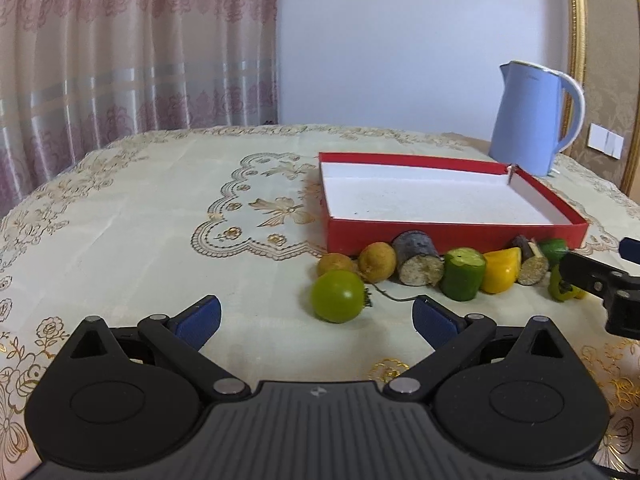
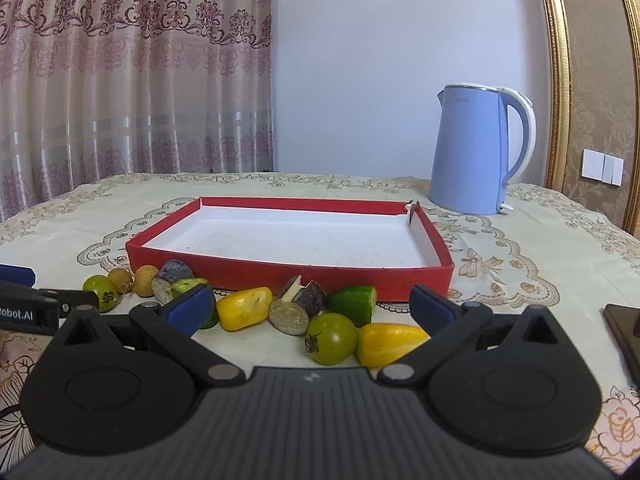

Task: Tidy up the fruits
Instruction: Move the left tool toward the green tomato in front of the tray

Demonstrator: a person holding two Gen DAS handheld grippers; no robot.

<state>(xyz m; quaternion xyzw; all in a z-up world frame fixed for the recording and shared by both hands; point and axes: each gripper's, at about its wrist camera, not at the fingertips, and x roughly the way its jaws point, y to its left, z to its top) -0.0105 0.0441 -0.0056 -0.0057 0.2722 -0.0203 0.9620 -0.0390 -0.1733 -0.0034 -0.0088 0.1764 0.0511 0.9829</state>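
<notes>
A shallow red box (image 1: 456,237) (image 2: 288,270) with a white inside holds nothing. Fruit and vegetable pieces lie along its near wall. In the left wrist view a green tomato (image 1: 338,296) is nearest, with two brown longans (image 1: 376,262), a dark eggplant chunk (image 1: 418,258), a cucumber piece (image 1: 464,274) and a yellow pepper piece (image 1: 502,270) behind. My left gripper (image 1: 318,318) is open just short of the tomato. My right gripper (image 2: 312,306) is open, with another green tomato (image 2: 332,338), a yellow pepper piece (image 2: 390,344) and an eggplant chunk (image 2: 290,314) between its fingers.
A blue electric kettle (image 1: 532,118) (image 2: 478,150) stands behind the box at the right. An embroidered cloth (image 1: 160,216) covers the table. A dark flat object (image 2: 624,328) lies at the right edge. Curtains and a wall are behind.
</notes>
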